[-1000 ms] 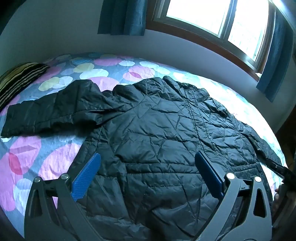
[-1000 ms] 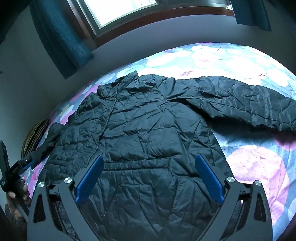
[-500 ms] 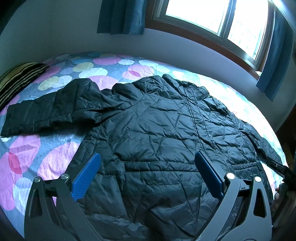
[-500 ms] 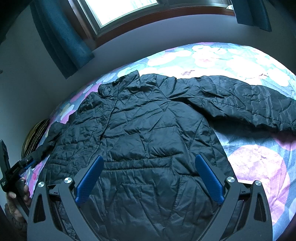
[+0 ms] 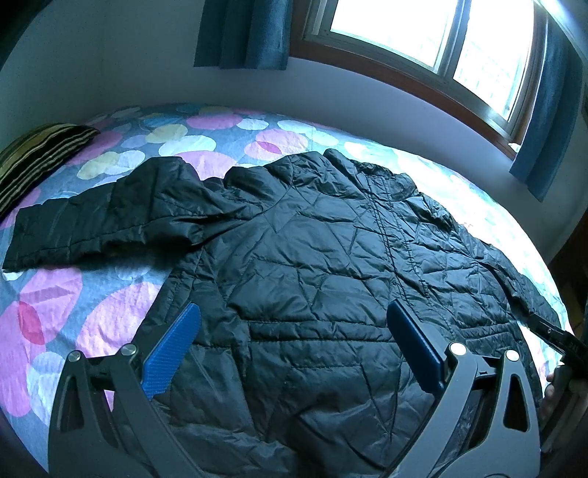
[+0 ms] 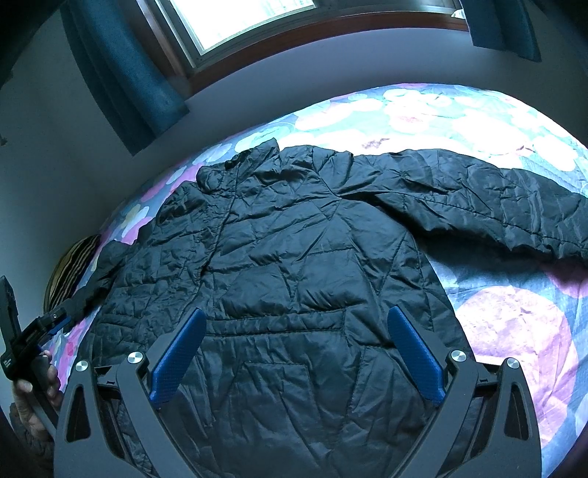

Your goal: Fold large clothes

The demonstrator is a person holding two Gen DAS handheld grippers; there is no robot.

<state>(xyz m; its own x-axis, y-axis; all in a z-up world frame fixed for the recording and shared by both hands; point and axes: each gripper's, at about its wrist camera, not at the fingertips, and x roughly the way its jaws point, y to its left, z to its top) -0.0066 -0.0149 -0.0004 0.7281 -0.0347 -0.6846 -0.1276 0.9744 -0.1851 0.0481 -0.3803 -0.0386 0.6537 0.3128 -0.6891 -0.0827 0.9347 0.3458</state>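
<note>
The left gripper (image 5: 294, 353) has its jaws spread wide, the two blue pads (image 5: 172, 355) standing well apart above the lower body of a black quilted jacket (image 5: 323, 264), with nothing pinched between them. The right gripper (image 6: 294, 355) shows the same: jaws wide apart, blue pads (image 6: 415, 356) flanking the jacket's lower front, nothing held. Whether either pair of pads touches the fabric cannot be told. The jacket lies flat and spread out on a bed (image 5: 55, 312), collar toward the wall under the window and hem toward the cameras. In the left wrist view one sleeve (image 5: 99, 220) stretches out sideways to the left across the sheet, its cuff near the bed's left edge; the other sleeve runs down along the right side of the body toward the bed's right edge. In the right wrist view the outstretched sleeve (image 6: 477, 198) reaches to the right. The bedsheet (image 6: 514, 331) is grey-blue with large pink, white and yellow circles. A striped dark pillow (image 5: 40, 150) lies at the far left end of the bed. At the right edge of the left wrist view part of the other gripper's body and a few fingers (image 5: 549, 389) of the person show; at the left edge of the right wrist view a hand (image 6: 33, 386) grips the other tool's handle. Behind the bed is a pale wall, a wood-framed window (image 5: 422, 47) letting in bright light, and blue curtains (image 5: 242, 33) at its sides.
</note>
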